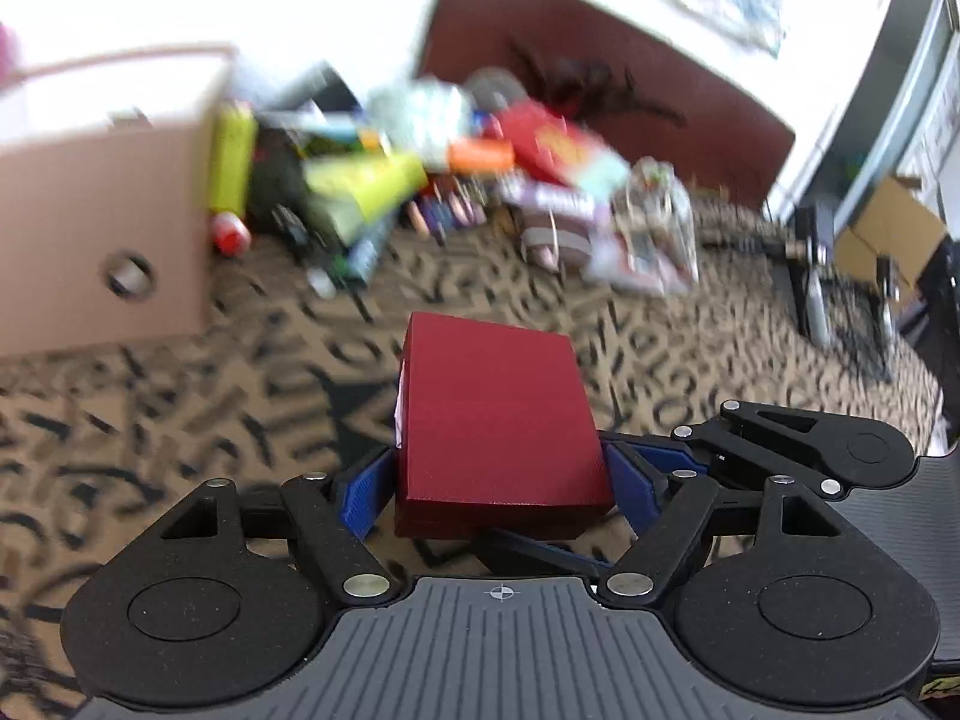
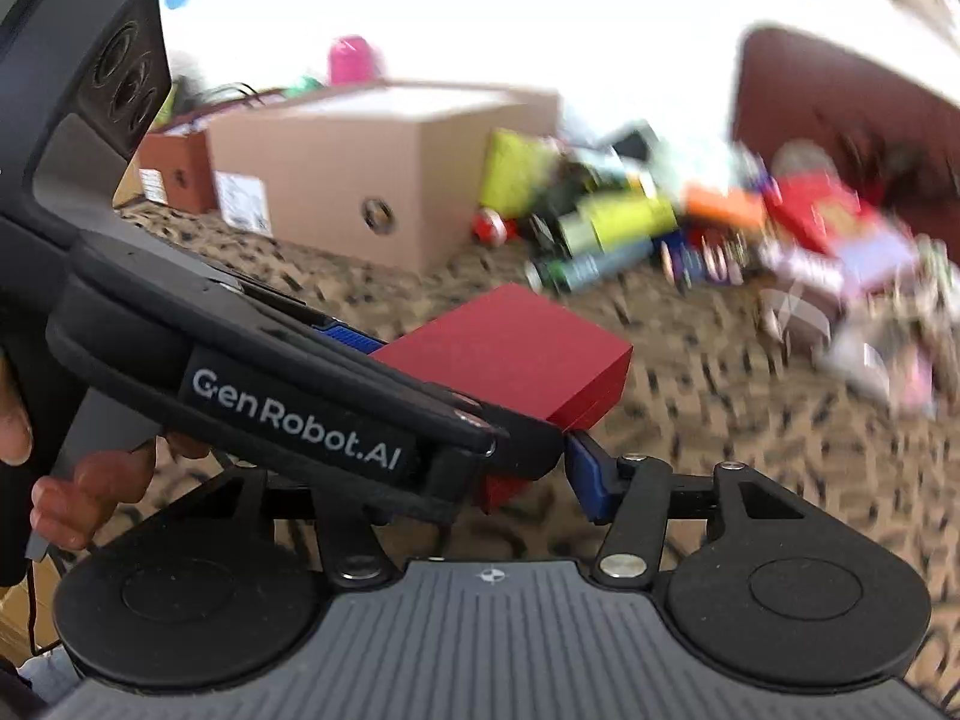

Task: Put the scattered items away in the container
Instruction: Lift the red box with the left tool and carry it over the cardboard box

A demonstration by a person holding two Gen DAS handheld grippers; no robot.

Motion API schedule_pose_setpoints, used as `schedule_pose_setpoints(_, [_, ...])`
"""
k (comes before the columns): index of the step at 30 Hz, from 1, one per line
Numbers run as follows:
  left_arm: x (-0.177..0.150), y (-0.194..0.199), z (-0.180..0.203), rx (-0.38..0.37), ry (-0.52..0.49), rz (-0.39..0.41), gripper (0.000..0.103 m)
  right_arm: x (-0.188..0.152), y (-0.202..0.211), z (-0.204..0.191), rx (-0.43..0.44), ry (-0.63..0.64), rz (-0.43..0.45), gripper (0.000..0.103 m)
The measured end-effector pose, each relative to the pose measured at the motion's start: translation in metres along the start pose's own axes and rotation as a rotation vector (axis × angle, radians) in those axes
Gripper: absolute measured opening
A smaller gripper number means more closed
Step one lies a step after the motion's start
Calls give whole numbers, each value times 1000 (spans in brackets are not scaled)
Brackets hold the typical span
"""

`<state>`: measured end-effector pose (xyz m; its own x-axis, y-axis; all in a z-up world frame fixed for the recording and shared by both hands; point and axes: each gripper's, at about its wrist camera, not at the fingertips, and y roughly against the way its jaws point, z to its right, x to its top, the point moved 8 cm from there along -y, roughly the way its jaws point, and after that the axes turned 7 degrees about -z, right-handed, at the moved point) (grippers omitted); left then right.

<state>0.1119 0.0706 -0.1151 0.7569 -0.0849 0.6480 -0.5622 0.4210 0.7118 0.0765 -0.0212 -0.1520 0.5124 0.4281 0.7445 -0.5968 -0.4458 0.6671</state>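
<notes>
Red box [image 1: 498, 420] sits clamped between the blue pads [image 1: 363, 495] of the left gripper [image 1: 498, 489], above the patterned carpet [image 1: 180, 420]. Cardboard container [image 1: 108, 192] stands at ten o'clock from it, the blurred pile of items [image 1: 456, 168] at twelve. Right gripper [image 2: 528, 480] is under the box; whether its fingers [image 2: 585, 471] press it I cannot tell

- Red rectangular box [image 1: 498, 420]: centre, between the blue pads of the left gripper [image 1: 501, 483].
- Brown cardboard container [image 1: 108, 204]: ten o'clock of the box, on the patterned carpet [image 1: 690, 348].
- Heap of mixed scattered packets [image 1: 456, 162]: twelve o'clock, right of the container.
</notes>
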Motion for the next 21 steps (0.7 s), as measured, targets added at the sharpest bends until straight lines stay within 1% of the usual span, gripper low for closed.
schedule_pose_setpoints(3, [21,32,-11,56,-9,80,77,32,8,-14,11,55,46,60])
schedule_pose_setpoints(6, [49,64,-31,102,8,164,77,75,11,-28,41,106,108,60])
schedule_pose_setpoints(9, [80,90,-60,162,13,222,77,125,4,-40,87,152,139,60])
schedule_pose_setpoints(12, [116,107,-99,208,58,266,77,178,-16,-53,134,185,147,59])
schedule_pose_setpoints(14, [139,112,-128,237,92,278,77,212,-34,-61,159,203,147,59])
schedule_pose_setpoints(16, [159,111,-157,249,123,274,77,242,-56,-67,181,217,137,59])
schedule_pose_setpoints(18, [175,104,-187,242,168,258,77,267,-83,-70,201,217,109,59])
schedule_pose_setpoints(21, [191,86,-229,230,246,227,79,294,-122,-72,230,225,58,60])
